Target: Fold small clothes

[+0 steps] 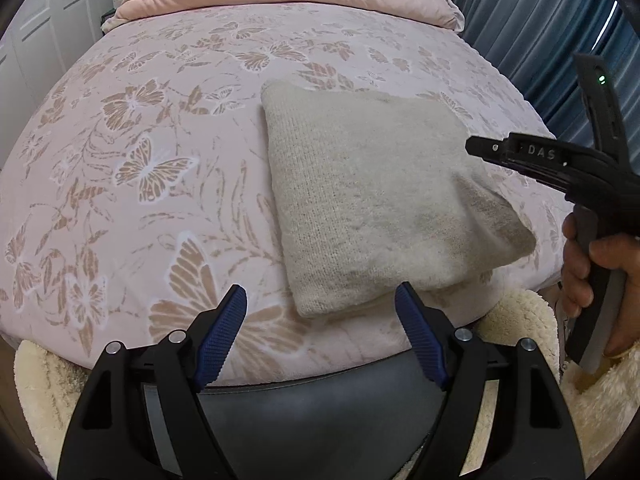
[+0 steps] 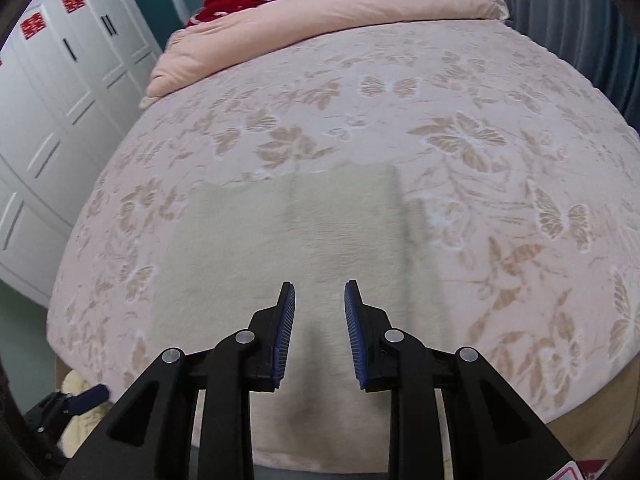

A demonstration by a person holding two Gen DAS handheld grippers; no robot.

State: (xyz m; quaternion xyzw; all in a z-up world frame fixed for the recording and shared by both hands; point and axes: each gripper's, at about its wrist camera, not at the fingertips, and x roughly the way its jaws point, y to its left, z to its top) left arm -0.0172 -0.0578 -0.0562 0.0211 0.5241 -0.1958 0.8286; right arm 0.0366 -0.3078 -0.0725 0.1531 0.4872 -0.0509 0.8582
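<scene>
Sweater (image 1: 372, 196), beige knit, lies folded into a rough rectangle on the bed (image 1: 120, 152), on the pink butterfly-print cover near the foot edge.

Left wrist view: left hand-held gripper (image 1: 320, 312) hangs over the near bed edge, fingers spread wide, nothing between them. The sweater sits ahead and slightly right of it; its near corner falls just between the blue pads (image 1: 218, 334). Long axis runs away from this gripper, up the bed. The right-hand near corner of the fold looks puffed and raised off the cover. Right hand-held gripper (image 1: 476, 147) enters from the right, held in the person's right hand (image 1: 596, 268), its tip over the sweater's right portion; contact cannot be told from here. A cream fleece item (image 1: 520, 320) shows below the bed edge.

Right wrist view: right hand-held gripper (image 2: 320, 308) is partly open, a plain gap between the pads, gripping nothing. The sweater (image 2: 280, 248) lies directly under and ahead of it, stretching forward. View is blurred; edges are soft. Pink duvet (image 2: 340, 4) is bundled at the head of the bed, white wardrobe (image 2: 60, 80) to the left.

Judgement: right gripper is nearer, already above the cloth; the raised right corner is the likely next target, for pressing flat or a further fold.
</scene>
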